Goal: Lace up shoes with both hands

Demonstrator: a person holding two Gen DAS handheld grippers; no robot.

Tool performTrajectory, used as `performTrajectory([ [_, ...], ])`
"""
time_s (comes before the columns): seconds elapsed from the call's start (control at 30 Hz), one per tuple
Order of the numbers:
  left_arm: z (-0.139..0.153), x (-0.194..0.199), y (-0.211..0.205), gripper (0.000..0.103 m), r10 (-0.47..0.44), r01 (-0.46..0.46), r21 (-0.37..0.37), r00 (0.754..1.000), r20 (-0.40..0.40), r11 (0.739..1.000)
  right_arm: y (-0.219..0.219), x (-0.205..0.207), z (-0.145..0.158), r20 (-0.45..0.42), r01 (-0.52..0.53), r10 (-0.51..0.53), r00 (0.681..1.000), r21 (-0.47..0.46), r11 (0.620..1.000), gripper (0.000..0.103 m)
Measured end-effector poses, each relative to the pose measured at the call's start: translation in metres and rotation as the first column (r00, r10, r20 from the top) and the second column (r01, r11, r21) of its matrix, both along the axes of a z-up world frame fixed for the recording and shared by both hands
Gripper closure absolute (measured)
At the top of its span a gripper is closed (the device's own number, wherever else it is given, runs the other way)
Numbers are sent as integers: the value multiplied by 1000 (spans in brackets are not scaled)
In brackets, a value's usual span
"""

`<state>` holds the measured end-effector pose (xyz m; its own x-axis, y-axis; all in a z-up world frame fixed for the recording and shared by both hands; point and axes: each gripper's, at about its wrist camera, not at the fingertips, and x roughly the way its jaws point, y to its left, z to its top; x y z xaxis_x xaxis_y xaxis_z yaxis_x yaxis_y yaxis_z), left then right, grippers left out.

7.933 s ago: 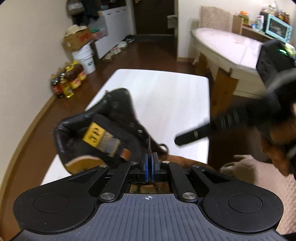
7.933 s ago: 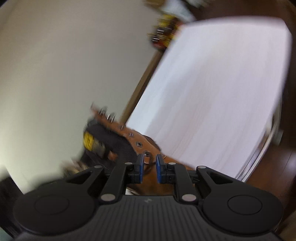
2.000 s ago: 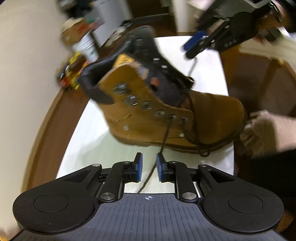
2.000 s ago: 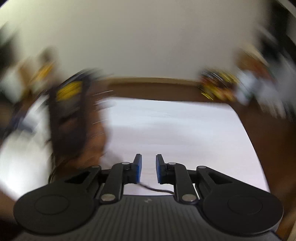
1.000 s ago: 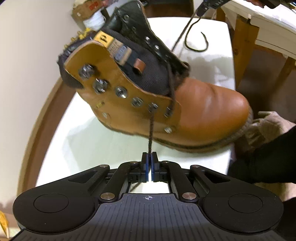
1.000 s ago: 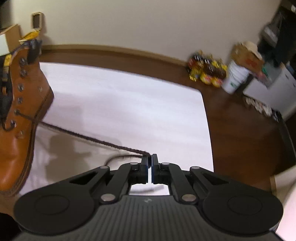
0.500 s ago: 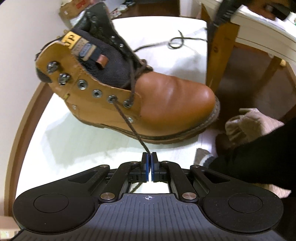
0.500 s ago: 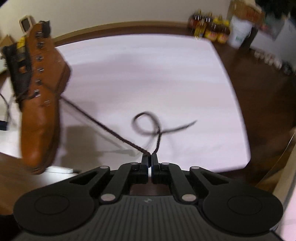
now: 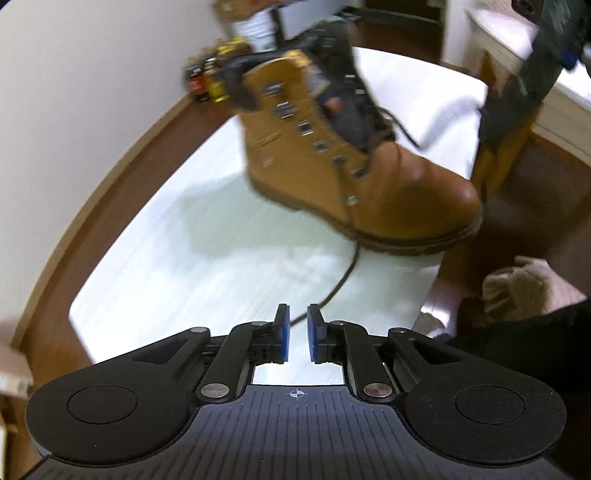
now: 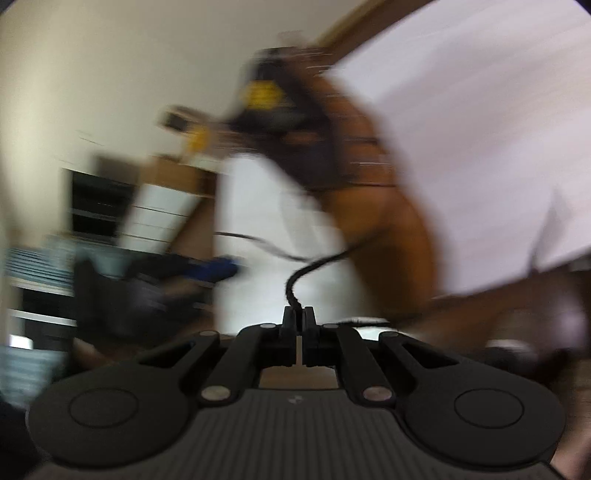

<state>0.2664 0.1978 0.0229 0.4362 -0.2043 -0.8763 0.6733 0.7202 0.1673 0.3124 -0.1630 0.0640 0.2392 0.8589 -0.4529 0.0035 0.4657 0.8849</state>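
A tan leather boot with a dark tongue stands on the white table. A dark lace end hangs from its near eyelets and trails across the table toward my left gripper, which is open and empty. In the blurred right wrist view my right gripper is shut on the other dark lace end, close to the boot. The right gripper also shows at the upper right of the left wrist view.
Bottles and a white bucket stand on the floor by the wall. A wooden table leg stands just right of the boot. A beige slipper lies on the floor at right.
My left gripper has opened and let go of its lace end, which now lies slack on the table. My right gripper has swung in close to the boot, still holding its lace.
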Motion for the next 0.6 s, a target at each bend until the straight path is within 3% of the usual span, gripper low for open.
performTrajectory([
  [0.03, 2, -3, 7, 92, 25, -25, -7, 1000, 2, 1000, 11, 8, 6, 3, 31, -32, 999, 121, 992, 100],
  [0.1, 3, -8, 14, 91, 41, -41, -11, 999, 4, 999, 12, 21, 17, 16, 100, -106, 994, 208, 973, 100],
  [0.23, 1, -19, 19, 89, 48, -48, -16, 999, 10, 999, -7, 32, 21, 51, 223, -228, 972, 92, 970, 100],
  [0.3, -5, -21, 16, 85, 51, -51, -33, 999, -4, 998, -13, 30, 13, 29, 235, -237, 971, 52, 971, 100],
  [0.43, -18, -24, 6, 83, 22, -23, -48, 999, -28, 999, -20, 17, -5, 46, 241, -237, 970, -126, 962, 100],
  [0.6, -41, -27, 10, 83, -24, 24, -1, 999, -49, 1000, -29, 9, -15, 51, 275, -271, 961, -185, 944, 100],
])
